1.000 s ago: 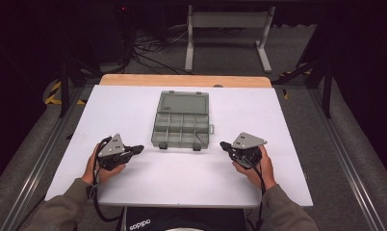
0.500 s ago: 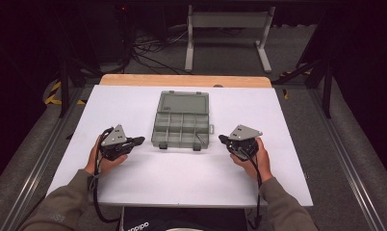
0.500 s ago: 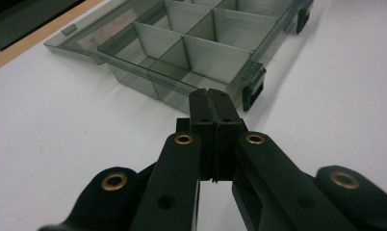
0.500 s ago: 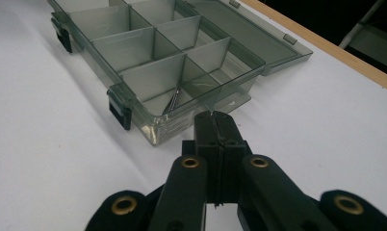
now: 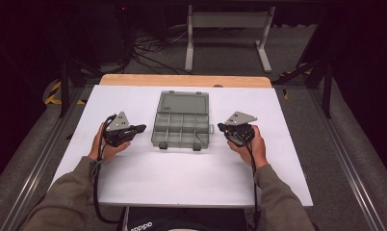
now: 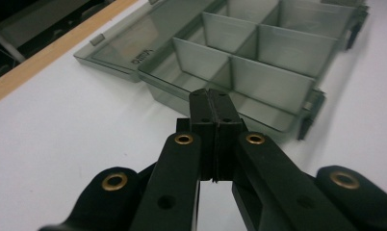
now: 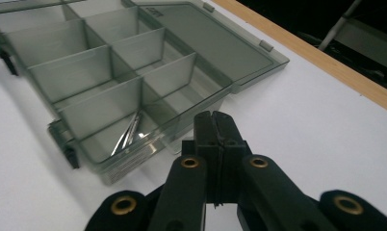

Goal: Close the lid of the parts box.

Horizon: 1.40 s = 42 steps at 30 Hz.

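A: An organizer box (image 5: 183,120) is seen lying open mid-table, lid folded flat toward the wooden edge (image 5: 182,81). One near-right compartment is occupied by thin metal pieces (image 7: 131,131).

B: Tongs noted?

A: The left gripper (image 5: 134,130) is held just left of the box, jaws pressed together, nothing between them. The right gripper (image 5: 223,128) is held just right of the box, jaws likewise together and empty.

B: Room around the box?

A: Bare white table (image 5: 182,183) is recorded in front of the box and beyond both its sides; neither gripper is touching its walls.
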Tool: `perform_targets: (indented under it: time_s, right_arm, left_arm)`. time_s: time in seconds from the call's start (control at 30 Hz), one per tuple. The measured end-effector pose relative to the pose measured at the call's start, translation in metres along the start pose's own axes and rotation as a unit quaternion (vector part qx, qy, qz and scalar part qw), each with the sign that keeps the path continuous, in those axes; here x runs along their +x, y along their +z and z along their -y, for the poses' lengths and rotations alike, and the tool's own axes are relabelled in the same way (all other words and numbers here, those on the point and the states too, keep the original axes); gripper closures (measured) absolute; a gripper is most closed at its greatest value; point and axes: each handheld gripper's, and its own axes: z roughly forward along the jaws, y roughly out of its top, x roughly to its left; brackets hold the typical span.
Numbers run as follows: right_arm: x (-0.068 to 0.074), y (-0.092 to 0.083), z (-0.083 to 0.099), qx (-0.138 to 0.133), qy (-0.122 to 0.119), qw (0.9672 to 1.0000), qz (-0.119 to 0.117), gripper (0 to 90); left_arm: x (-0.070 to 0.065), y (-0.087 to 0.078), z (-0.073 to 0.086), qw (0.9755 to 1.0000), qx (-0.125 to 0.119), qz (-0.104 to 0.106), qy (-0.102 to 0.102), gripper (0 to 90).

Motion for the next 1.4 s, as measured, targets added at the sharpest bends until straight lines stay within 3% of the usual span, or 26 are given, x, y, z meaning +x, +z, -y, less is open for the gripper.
perform_targets:
  time_s: [0.1,0.17,0.27,0.4,0.67,0.73,0.8,0.93,1.03,1.17,1.4]
  right_arm:
    - [-0.008,0.006,-0.008,0.006,0.009,0.9999,0.003,90.0]
    - [-0.013,0.01,-0.014,0.013,0.023,0.9996,0.004,90.0]
    - [-0.017,0.016,-0.023,0.017,0.026,0.9995,0.005,90.0]
    - [-0.024,0.028,-0.031,0.031,0.024,0.9992,0.005,90.0]
    - [-0.041,0.053,-0.04,0.063,0.031,0.9975,0.005,90.0]
    - [-0.045,0.06,-0.041,0.077,0.033,0.9965,0.006,90.0]
    - [-0.048,0.072,-0.045,0.097,0.03,0.9948,0.008,90.0]
    - [-0.05,0.082,-0.048,0.117,0.028,0.9927,0.009,90.0]
    - [-0.052,0.098,-0.05,0.145,0.021,0.9891,0.008,90.0]
    - [-0.055,0.109,-0.05,0.155,0.02,0.9877,0.001,90.0]
    - [-0.061,0.128,-0.045,0.19,0.015,0.9817,-0.011,90.0]
  left_arm:
    - [0.011,0.007,-0.004,0.9999,0.008,-0.008,-0.001,90.0]
    - [0.021,0.011,-0.006,0.9997,0.011,-0.019,-0.012,90.0]
    - [0.031,0.017,-0.01,0.9993,0.012,-0.023,-0.026,90.0]
    - [0.037,0.027,-0.017,0.9988,0.029,-0.031,-0.023,90.0]
    - [0.05,0.046,-0.025,0.9965,0.057,-0.036,-0.049,89.9]
    - [0.054,0.049,-0.026,0.9956,0.065,-0.043,-0.051,90.0]
    - [0.059,0.055,-0.028,0.9946,0.072,-0.042,-0.061,90.0]
    - [0.063,0.065,-0.028,0.9936,0.086,-0.039,-0.062,90.0]
    - [0.068,0.077,-0.028,0.9929,0.094,-0.036,-0.063,90.0]
    - [0.072,0.086,-0.026,0.9918,0.102,-0.031,-0.07,90.0]
    - [0.076,0.105,-0.021,0.9893,0.127,-0.018,-0.069,90.0]
